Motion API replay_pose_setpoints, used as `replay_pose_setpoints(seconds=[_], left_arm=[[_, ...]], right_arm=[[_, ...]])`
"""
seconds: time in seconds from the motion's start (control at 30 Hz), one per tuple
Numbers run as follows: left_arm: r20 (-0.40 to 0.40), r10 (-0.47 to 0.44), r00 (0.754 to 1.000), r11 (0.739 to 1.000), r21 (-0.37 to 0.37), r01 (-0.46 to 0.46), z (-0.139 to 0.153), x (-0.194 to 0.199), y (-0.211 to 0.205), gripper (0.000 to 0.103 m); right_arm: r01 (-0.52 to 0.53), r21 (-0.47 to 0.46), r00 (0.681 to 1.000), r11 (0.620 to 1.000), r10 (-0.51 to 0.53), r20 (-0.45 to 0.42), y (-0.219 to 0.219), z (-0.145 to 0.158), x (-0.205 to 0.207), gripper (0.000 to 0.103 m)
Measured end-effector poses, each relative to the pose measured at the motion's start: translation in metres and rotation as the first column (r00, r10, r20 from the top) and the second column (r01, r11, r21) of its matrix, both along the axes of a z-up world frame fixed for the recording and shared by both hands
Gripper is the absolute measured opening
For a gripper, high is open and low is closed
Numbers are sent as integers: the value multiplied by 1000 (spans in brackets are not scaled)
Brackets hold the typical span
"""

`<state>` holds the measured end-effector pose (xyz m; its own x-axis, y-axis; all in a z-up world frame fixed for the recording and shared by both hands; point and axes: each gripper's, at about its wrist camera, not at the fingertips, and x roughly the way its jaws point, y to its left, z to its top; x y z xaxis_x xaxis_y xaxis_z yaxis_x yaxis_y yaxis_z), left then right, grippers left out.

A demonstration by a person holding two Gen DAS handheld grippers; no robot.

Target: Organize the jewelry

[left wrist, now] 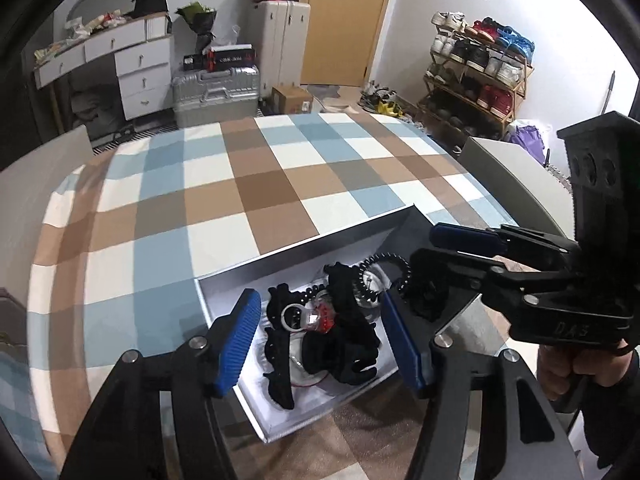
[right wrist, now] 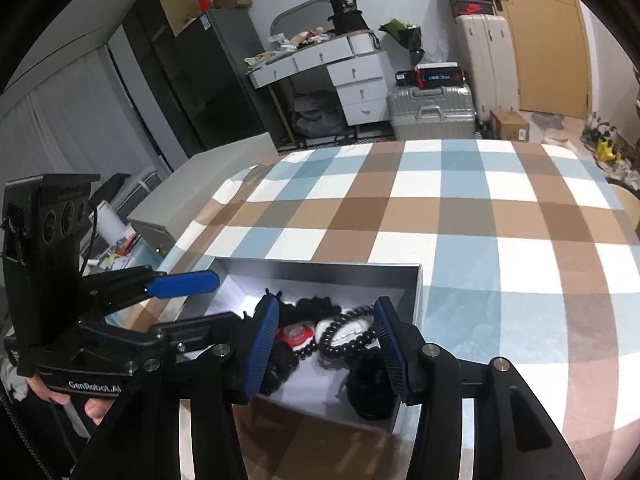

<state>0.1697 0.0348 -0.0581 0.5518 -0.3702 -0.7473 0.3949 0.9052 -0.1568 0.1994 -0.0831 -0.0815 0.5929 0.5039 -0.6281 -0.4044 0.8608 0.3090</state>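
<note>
Surface: big tabletop w/ blue, brown & white checked cloth (left wrist: 248, 192), bare apart from the box. Rm behind it, far side from the box: white drawer desk (left wrist: 136, 68) piled w/ clutter, silver ribbed suitcase (left wrist: 216, 92), wooden door (left wrist: 344, 20), wooden shoe rack (left wrist: 476, 80) full of sneakers.

Landmark = shallow white open-top cardboard box (left wrist: 304, 248), at near edge of the cloth. Jewelry all inside it: black hair claw clips & scrunchies (left wrist: 352, 344) heaped in the middle, black coiled spiral hair tie (right wrist: 348, 336) toward the box's far-right side, small red & clear trinket (left wrist: 320, 318) in the heap centre, white ring-shaped piece (left wrist: 292, 316) just beside it.

Left claw (left wrist: 324, 340): hovers over the box's near-left part, jaws approx half open, nothing between the pads, not touching the heap as far as I can tell. Right claw (right wrist: 326, 348): over the box's right part, jaws part open, straddling the coiled tie but pads not pressing it; empty.

Step, my read: items gathered in box, both claws free above it; prob between picks or sorting inside. Next move needs: choose 1 piece, lower a claw, close on it w/o snagging the tangled coil or neighbours.
</note>
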Motion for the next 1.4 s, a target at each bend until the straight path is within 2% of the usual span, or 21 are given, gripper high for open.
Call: replay_pose_setpoints(seconds=[0.1,0.23,0.37,0.43,0.53,0.63,0.8,0.87,1.0,1.23,1.4], left_arm=[[24,-2,1000,1000,15,1,5,-7,-1,57],[54,17,998,1000,23,-18,12,-14,1,57],[77,76,994,997,9,-77,19,-15,4,58],[104,120,987,993,-4,-120,24,-18,7,58],[164,179,970,984,-30,-177,34,-27,11,73],[238,226,945,974,-55,-220,46,-39,15,76],[366,305,879,951,-81,-297,59,-60,18,91],[395,333,856,942,-91,-324,60,-64,19,101],[465,431,774,899,-149,-411,59,-78,27,102],[529,449,720,879,-117,-463,48,-86,29,102],[539,506,673,847,-161,-507,39,-97,39,102]], right_arm=[[16,10,1000,1000,-16,21,-2,7,-8,54],[55,-4,997,999,-54,60,-3,17,-19,70],[87,14,991,996,-87,97,-12,26,-28,73],[118,33,985,992,-121,124,-19,31,-34,80],[150,42,975,988,-154,159,-27,39,-43,86],[157,58,967,986,-166,195,-32,46,-56,93],[142,106,938,984,-168,305,-35,57,-80,103],[113,132,916,985,-155,370,-35,58,-91,103],[116,115,895,987,-154,419,-35,51,-101,103],[167,79,843,983,-184,506,-34,42,-123,103],[205,58,799,977,-201,567,-31,34,-134,103]])
